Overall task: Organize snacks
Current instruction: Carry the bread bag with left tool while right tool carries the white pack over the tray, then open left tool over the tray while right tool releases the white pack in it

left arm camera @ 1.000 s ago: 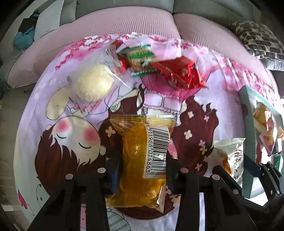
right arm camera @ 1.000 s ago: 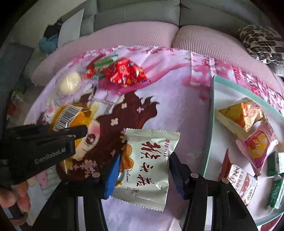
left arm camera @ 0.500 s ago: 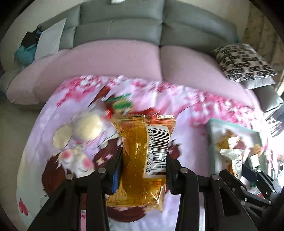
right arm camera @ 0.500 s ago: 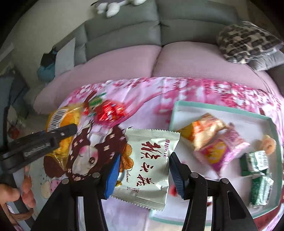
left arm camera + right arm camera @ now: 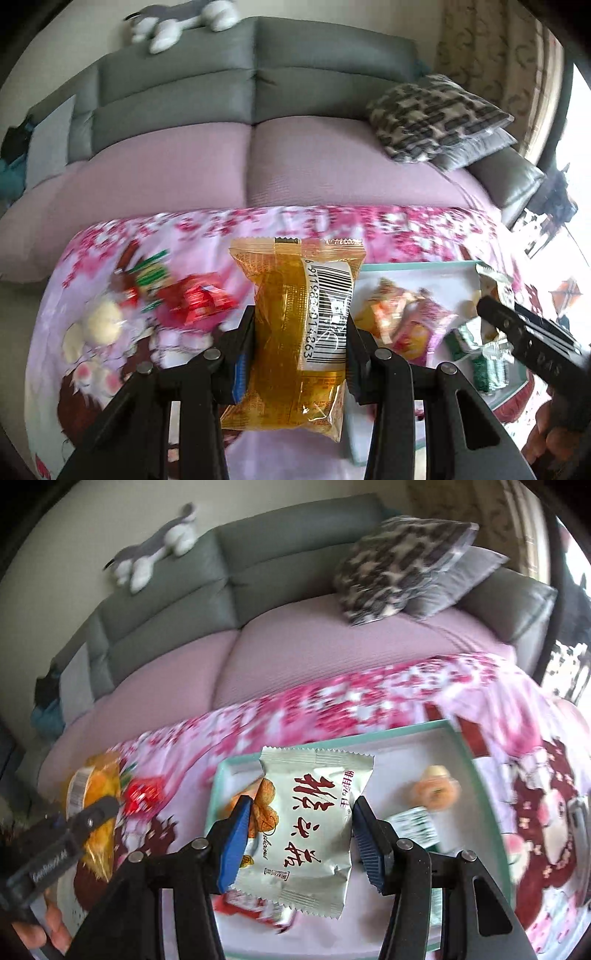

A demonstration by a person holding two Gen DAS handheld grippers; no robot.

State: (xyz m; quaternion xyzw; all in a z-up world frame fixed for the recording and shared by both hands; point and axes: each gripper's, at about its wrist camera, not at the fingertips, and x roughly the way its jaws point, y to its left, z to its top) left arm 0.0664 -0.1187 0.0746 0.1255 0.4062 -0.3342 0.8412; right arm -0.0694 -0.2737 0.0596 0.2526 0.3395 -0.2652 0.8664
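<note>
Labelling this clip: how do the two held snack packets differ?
The yellow packet is see-through amber with its barcode facing the camera; the white packet is opaque with red characters. The left gripper holds the yellow one, the right gripper the white one, over the tray. Both are gripped by their sides.

A plush toy (image 5: pixel 184 20) lies atop the grey sofa (image 5: pixel 255 85).

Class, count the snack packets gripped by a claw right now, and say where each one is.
2. The yellow barcode packet is clamped in the left claw. The white packet with red characters is clamped in the right claw, over the teal tray.
</note>
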